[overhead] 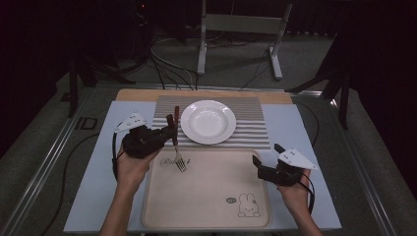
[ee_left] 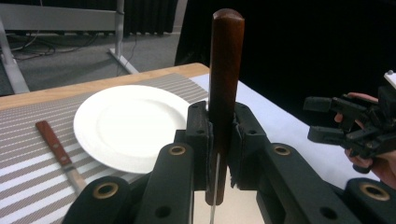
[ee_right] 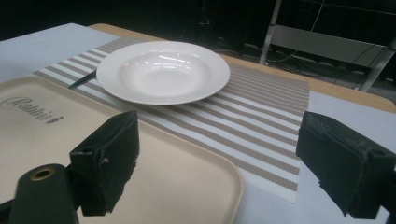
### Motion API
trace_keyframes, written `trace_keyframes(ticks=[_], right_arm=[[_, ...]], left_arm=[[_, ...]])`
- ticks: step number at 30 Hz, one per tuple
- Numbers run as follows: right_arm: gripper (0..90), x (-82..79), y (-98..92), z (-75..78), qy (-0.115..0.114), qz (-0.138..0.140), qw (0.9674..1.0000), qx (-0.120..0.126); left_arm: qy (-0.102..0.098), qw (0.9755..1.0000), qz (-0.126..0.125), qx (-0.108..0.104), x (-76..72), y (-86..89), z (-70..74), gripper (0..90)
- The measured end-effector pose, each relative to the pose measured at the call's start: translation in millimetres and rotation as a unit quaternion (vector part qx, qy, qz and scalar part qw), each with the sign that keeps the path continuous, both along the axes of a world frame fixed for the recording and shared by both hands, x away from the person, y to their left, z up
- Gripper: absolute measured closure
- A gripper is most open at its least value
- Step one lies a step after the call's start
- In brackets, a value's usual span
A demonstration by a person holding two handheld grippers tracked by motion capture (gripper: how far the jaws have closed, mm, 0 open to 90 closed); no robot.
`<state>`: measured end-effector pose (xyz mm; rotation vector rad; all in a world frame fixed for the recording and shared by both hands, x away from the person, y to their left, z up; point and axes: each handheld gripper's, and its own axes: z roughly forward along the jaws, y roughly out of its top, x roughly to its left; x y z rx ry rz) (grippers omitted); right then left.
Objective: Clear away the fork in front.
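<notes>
A fork (overhead: 178, 147) with a brown wooden handle hangs upright in my left gripper (overhead: 169, 132), tines down over the far left of the beige tray (overhead: 206, 196). In the left gripper view the handle (ee_left: 225, 70) stands clamped between the two pads, with the left gripper (ee_left: 219, 123) shut on it. A white deep plate (overhead: 208, 121) rests on the striped placemat (overhead: 251, 130) just right of the fork. My right gripper (overhead: 266, 153) hovers at the tray's right edge, jaws wide apart and empty (ee_right: 219, 140).
A wooden-handled knife (ee_left: 58, 154) lies on the placemat on the far side of the plate (ee_left: 126, 123) from the right gripper (ee_left: 336, 119). The tray carries a rabbit drawing (overhead: 248, 205). Cables and a metal frame (overhead: 241, 29) lie beyond the table.
</notes>
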<state>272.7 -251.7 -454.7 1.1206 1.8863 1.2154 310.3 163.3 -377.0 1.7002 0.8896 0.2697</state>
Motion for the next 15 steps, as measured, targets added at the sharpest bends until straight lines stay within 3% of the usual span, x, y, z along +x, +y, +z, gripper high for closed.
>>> trace_keyframes(ticks=[15], right_arm=[[13.4, -0.1, -4.3, -1.6, 0.001, -0.005, 1.0, -0.002]], left_arm=[[0.02, 0.9997, -0.008, 0.008, -8.2, 24.0, -6.5, 80.3]])
